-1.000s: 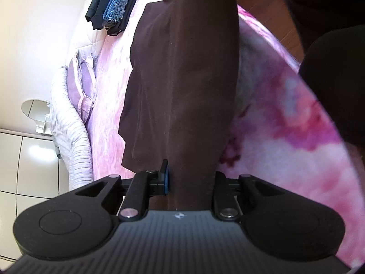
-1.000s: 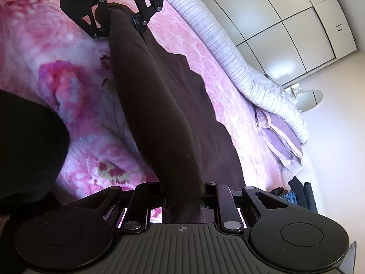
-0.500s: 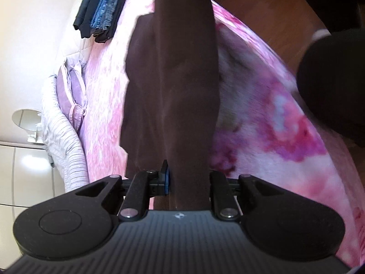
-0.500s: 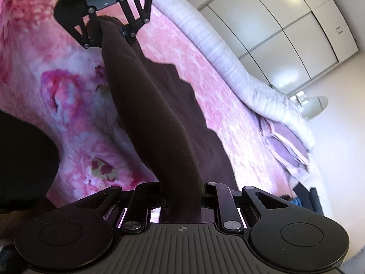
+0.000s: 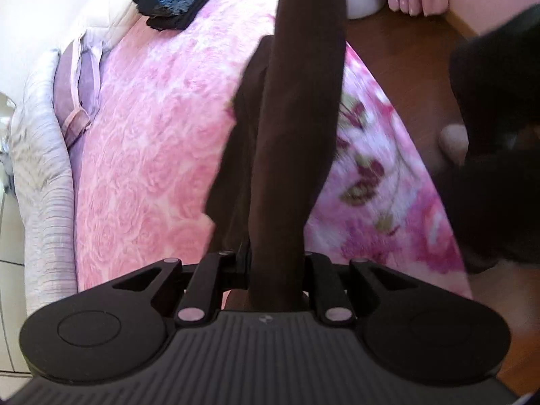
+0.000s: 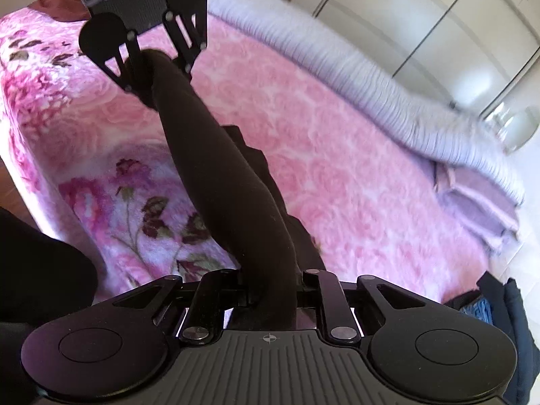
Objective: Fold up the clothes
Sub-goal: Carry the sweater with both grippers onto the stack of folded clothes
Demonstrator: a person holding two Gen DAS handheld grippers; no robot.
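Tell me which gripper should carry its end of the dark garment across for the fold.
Either, probably: the left gripper and the right gripper each clamp one end of the dark garment, stretched between them above the pink bedspread.

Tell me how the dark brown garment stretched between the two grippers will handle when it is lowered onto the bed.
Probably floppy: the dark brown garment sags between the left gripper and the right gripper, with loose cloth hanging below. It likely needs both ends held to stay straight. On the fuzzy pink blanket it should drag rather than slide.
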